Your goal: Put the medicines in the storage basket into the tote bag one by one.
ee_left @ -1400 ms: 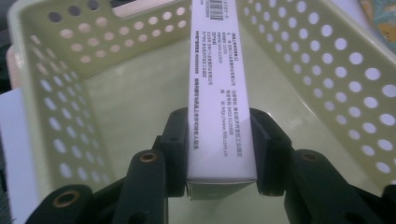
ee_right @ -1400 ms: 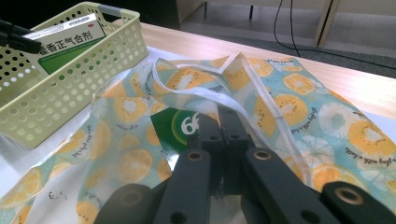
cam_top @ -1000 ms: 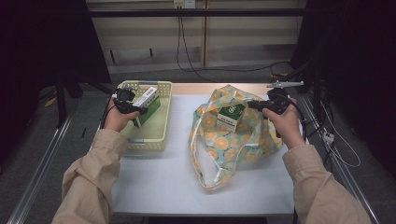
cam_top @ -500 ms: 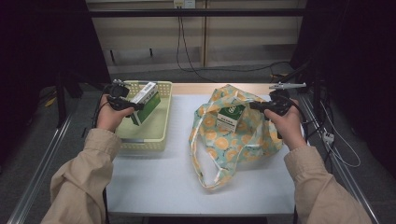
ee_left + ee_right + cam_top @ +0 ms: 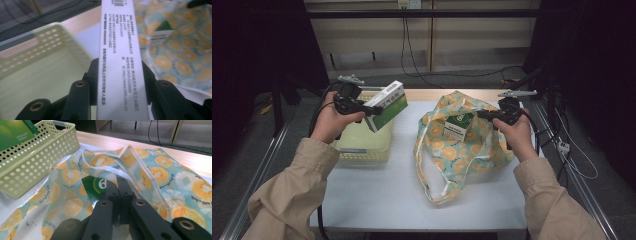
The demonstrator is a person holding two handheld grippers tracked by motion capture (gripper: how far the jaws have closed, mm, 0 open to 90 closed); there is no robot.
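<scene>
The yellow perforated basket (image 5: 362,145) is seen at the left of the white worktop (image 5: 377,195), its near rim close to the worktop's left edge. The fruit-print cloth bag (image 5: 462,150) is spread at the right, its handle loop reaching toward the near edge. A bare strip of worktop is left between basket and bag, and the near part is unoccupied.

The left gripper (image 5: 362,106) is held above the basket's inner rim, its fingers (image 5: 80,100) clamped on the sides of a green-and-white box (image 5: 387,105), which is carried in the air, tilted, its far end pointing toward the bag. The right gripper (image 5: 486,115) is at the bag's mouth, fingers (image 5: 113,195) pinched together on the bag's white-edged rim; a second green box (image 5: 459,126) is seen standing inside the bag.

Compared with the earlier frames, the carried box has been raised out of the basket and shifted toward the bag; the right gripper's position is unchanged.
</scene>
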